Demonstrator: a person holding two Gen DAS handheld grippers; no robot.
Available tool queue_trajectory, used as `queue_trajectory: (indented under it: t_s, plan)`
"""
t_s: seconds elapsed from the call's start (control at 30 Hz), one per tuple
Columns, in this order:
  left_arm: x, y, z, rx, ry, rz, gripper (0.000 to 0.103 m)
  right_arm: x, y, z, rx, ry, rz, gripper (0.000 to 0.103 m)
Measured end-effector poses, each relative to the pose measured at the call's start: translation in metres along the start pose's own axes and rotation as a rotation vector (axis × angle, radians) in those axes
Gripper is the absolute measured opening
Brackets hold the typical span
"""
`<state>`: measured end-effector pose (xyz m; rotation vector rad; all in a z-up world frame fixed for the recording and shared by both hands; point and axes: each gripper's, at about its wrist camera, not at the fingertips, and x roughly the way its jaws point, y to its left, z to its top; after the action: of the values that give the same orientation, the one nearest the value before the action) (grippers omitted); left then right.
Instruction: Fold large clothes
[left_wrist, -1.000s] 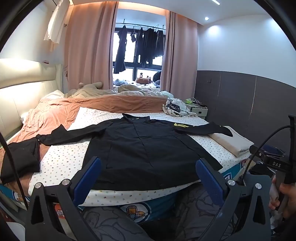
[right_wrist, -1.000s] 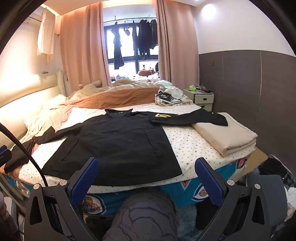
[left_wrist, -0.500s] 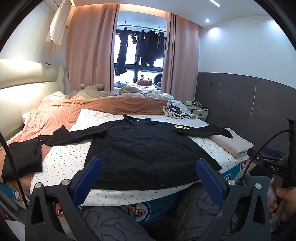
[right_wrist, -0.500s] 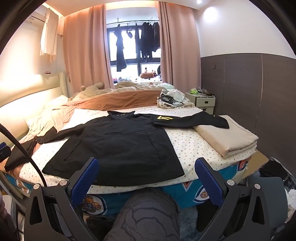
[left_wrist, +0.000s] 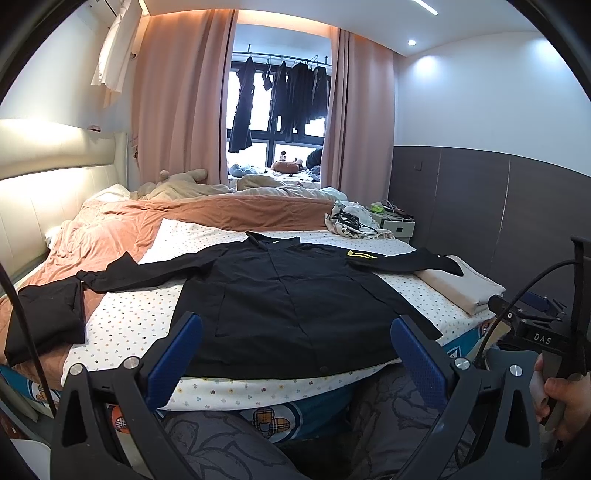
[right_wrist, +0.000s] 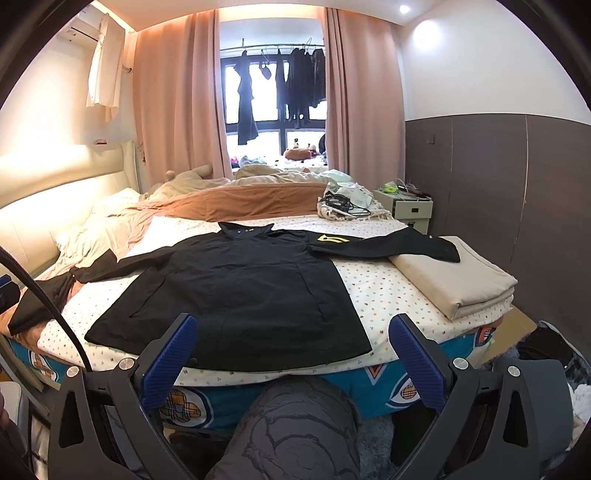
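Observation:
A large black long-sleeved shirt (left_wrist: 288, 295) (right_wrist: 243, 291) lies flat and face up on the dotted bed sheet (left_wrist: 136, 317), sleeves spread to both sides, a yellow mark (right_wrist: 328, 239) on its right shoulder. Its right cuff rests on a folded beige cloth (right_wrist: 458, 280). My left gripper (left_wrist: 295, 328) hovers open in front of the shirt's hem, above the bed's near edge, holding nothing. My right gripper (right_wrist: 291, 332) is open too, level with the hem and apart from it. A hand (left_wrist: 565, 398) holds the right gripper's handle in the left wrist view.
Another black garment (left_wrist: 44, 321) lies at the bed's left edge. An orange-brown blanket (left_wrist: 229, 214) is bunched behind the shirt. A bundle with cables (right_wrist: 343, 206) and a bedside cabinet (right_wrist: 410, 210) stand at the far right. The person's knees in grey patterned trousers (right_wrist: 295, 424) press against the bed.
Both views have tilted up slightly, so the shirt sits lower in frame. The grippers stay open and nothing on the bed has moved.

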<state>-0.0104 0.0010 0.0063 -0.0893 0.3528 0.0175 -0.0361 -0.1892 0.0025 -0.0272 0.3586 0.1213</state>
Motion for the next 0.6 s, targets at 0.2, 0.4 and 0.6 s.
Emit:
queue_trajectory:
  t_s: [0.2,0.4,0.6]
  plan:
    - [-0.003,-0.001,-0.001,-0.001,-0.003,-0.002,0.103,0.007,0.002,-0.001,0.003,0.003,-0.007,0.103]
    - [-0.004,0.001,-0.001,0.0,-0.003,-0.005,0.103,0.01,0.004,-0.002,0.01,0.003,-0.02,0.103]
    - [-0.004,0.003,-0.002,0.004,-0.009,-0.014,0.103,0.01,0.004,-0.002,0.015,0.001,-0.026,0.103]
